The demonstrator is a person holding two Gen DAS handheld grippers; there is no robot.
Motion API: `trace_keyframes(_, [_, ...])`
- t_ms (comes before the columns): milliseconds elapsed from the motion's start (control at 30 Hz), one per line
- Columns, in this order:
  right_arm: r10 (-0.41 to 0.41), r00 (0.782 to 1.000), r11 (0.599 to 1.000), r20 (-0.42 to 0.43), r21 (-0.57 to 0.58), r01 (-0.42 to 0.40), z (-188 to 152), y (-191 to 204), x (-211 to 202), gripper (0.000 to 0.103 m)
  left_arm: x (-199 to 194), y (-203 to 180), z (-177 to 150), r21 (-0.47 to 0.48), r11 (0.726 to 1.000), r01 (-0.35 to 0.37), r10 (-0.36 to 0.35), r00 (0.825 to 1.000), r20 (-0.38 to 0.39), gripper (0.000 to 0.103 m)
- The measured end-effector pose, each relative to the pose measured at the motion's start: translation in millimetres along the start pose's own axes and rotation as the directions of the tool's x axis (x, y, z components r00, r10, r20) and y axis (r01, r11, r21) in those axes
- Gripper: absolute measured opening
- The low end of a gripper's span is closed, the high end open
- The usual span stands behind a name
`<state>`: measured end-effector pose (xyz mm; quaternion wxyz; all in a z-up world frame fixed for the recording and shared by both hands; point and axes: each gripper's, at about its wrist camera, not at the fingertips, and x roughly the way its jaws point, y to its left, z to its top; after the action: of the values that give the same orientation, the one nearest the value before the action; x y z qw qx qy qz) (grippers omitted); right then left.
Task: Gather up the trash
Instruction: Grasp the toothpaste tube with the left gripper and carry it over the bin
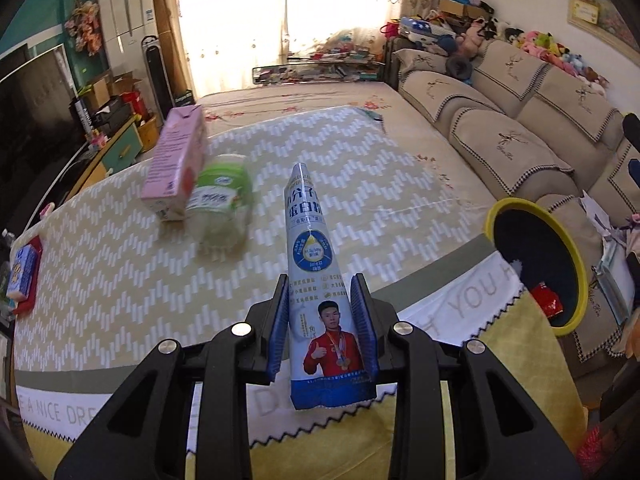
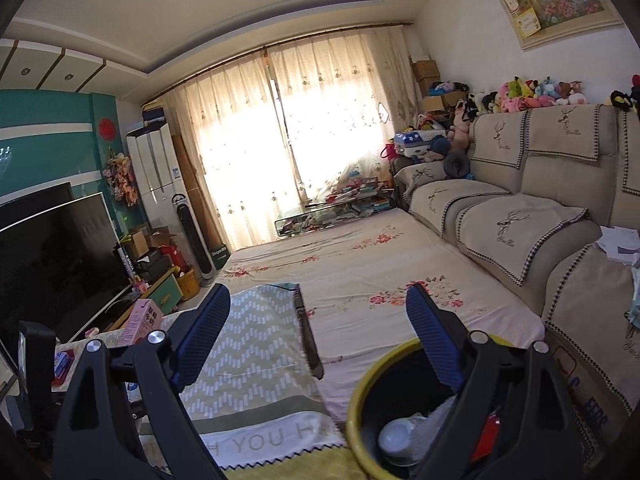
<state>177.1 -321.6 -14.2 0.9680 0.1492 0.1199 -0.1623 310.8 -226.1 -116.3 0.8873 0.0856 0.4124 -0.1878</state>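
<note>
Blue-and-white carton [image 1: 316, 280], tall and tapering to a creased top, printed all over with text and a figure in red, pinched low down in the left tongs [image 1: 324, 328] above the zigzag cloth [image 1: 120, 272]. Mid-carry, looks like. Next up, probably: swing right over the yellow-rimmed bin [image 1: 532, 264], then let go. Right tongs [image 2: 316, 336] wide open, holding nothing, above that bin. Pink carton [image 1: 176, 164] and green bottle [image 1: 224, 204] not yet collected.

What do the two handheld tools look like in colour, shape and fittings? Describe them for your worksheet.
Both tools, left and right, match: glossy black angular linkage arms joined by round silver pivot pins, each ending in flat rectangular fingers faced with dark blue ribbed pads. No cables, markings or sleeves show.
</note>
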Motion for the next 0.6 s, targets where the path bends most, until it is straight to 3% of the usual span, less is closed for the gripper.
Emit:
trace_keyframes(167, [-0.097,0.995,0.995,0.024,0.013,0.097,3,-47,-23,0.086,9,-61,25,0.082,0.99,0.111,-0.111,0.994,-0.007,0.031])
trace_keyframes(367, [-0.194,0.981,0.98,0.022,0.055,0.192,1,-100,-33,0.087,33,-150,45,0.191,0.952,0.239,-0.231,0.971,-0.061,0.031])
trace_keyframes(600, [-0.245,0.97,0.964,-0.001,0.103,0.243,-5,-139,-31,0.087,70,-239,52,0.278,0.904,0.325,-0.296,0.945,-0.142,0.031])
